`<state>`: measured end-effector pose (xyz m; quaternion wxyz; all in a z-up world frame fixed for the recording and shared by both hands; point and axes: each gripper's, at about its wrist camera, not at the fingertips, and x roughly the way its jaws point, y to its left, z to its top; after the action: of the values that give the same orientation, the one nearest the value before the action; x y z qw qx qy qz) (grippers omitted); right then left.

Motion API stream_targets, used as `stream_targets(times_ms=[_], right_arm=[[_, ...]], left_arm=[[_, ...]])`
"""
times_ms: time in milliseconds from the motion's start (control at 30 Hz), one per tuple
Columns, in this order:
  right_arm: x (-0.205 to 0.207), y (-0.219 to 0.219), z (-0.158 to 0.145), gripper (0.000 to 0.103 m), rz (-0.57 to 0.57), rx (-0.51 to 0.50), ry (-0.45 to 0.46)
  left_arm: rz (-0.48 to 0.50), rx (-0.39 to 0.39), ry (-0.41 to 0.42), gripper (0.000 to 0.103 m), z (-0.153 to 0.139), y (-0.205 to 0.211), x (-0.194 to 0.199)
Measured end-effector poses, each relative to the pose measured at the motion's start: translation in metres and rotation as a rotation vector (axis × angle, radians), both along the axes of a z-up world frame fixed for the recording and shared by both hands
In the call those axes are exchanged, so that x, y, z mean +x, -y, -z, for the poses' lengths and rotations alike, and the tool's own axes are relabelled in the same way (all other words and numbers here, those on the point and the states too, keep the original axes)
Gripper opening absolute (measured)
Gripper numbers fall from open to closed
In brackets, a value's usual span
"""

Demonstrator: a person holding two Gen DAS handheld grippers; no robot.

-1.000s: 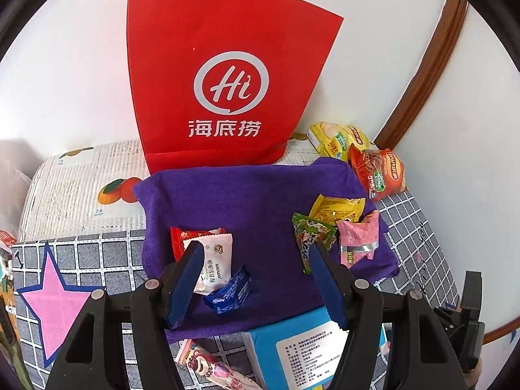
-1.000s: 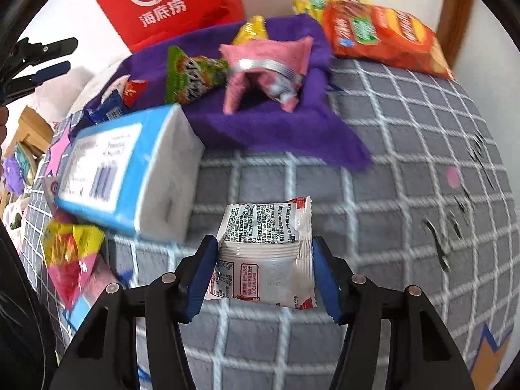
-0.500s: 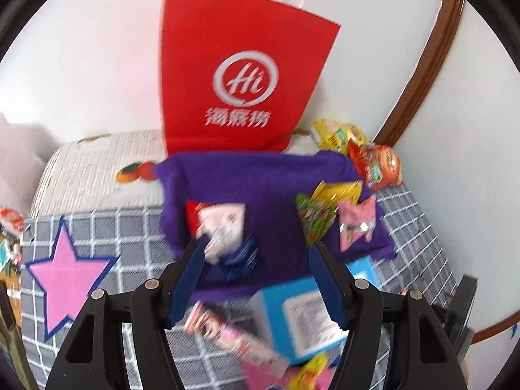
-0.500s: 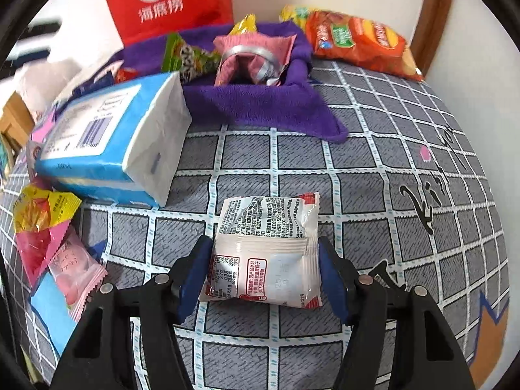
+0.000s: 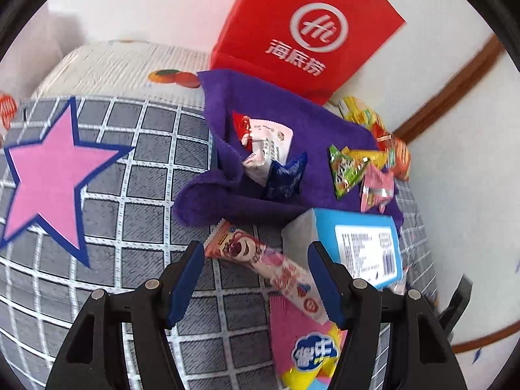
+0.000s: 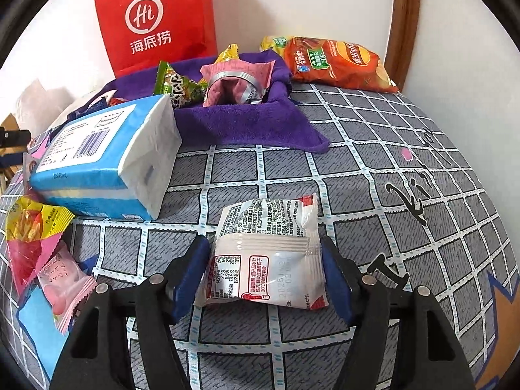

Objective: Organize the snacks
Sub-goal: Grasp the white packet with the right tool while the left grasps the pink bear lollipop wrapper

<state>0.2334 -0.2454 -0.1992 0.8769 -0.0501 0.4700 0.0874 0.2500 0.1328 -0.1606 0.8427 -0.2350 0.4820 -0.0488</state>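
Your right gripper [image 6: 265, 273] is opening now. The white snack packet [image 6: 265, 260] lies between its blue pads [image 6: 191, 273] on the grey checked cover [image 6: 373, 175]; a small gap shows on the left side, while the right pad looks touching or nearly so, so it is not clamped.

Your left gripper [image 5: 256, 279] has its jaws apart w/ nothing pressed. Between them, diagonal on the cover, lies the long pink bar wrapper [image 5: 266, 260]; its far end is by the left pad and its near end runs under the right pad [image 5: 325, 286]. Just below it is a pink-and-yellow packet [image 5: 305, 347].

Going outward: the blue tissue pack [image 6: 104, 162] lies on the cover, to the left of the white packet in the right view and just beyond the right pad in the left view. Behind it is the purple towel [image 5: 302, 123], rumpled at the near corner. On it are a red-and-white packet [image 5: 269, 139], a dark blue packet [image 5: 286, 178], a green packet [image 5: 344, 169], a yellow one [image 5: 367, 156] & a crumpled pink one [image 6: 237, 81]. The orange chips bag [image 6: 338, 65] lies past the towel, near the wooden trim. The red paper bag [image 6: 156, 19] stands behind, at the wall.
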Motion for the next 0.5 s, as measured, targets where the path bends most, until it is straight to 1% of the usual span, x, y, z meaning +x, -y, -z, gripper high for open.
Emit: stream_targets(times_ms=[33,167,233,333,400,500], right_arm=[[0.0,0.0,0.0,0.067,0.0,0.001,0.0],[0.001,0.0,0.0,0.067,0.0,0.001,-0.001],[0.001,0.0,0.0,0.067,0.0,0.002,-0.001],[0.0,0.0,0.0,0.067,0.0,0.003,-0.002],[0.001,0.0,0.001,0.068,0.001,0.005,-0.003],[0.001,0.0,0.001,0.068,0.0,0.006,-0.003]], left_arm=[[-0.015,-0.011,-0.003,0.063,0.003,-0.001,0.002],[-0.02,-0.046,-0.032,0.06,0.015,0.003,0.011],[-0.034,-0.057,-0.062,0.055,0.023,0.003,0.015],[-0.048,-0.101,-0.095,0.05,0.033,0.0,0.018],[-0.058,-0.108,-0.104,0.049,0.037,0.0,0.019],[-0.056,-0.097,-0.109,0.049,0.036,0.002,0.021]])
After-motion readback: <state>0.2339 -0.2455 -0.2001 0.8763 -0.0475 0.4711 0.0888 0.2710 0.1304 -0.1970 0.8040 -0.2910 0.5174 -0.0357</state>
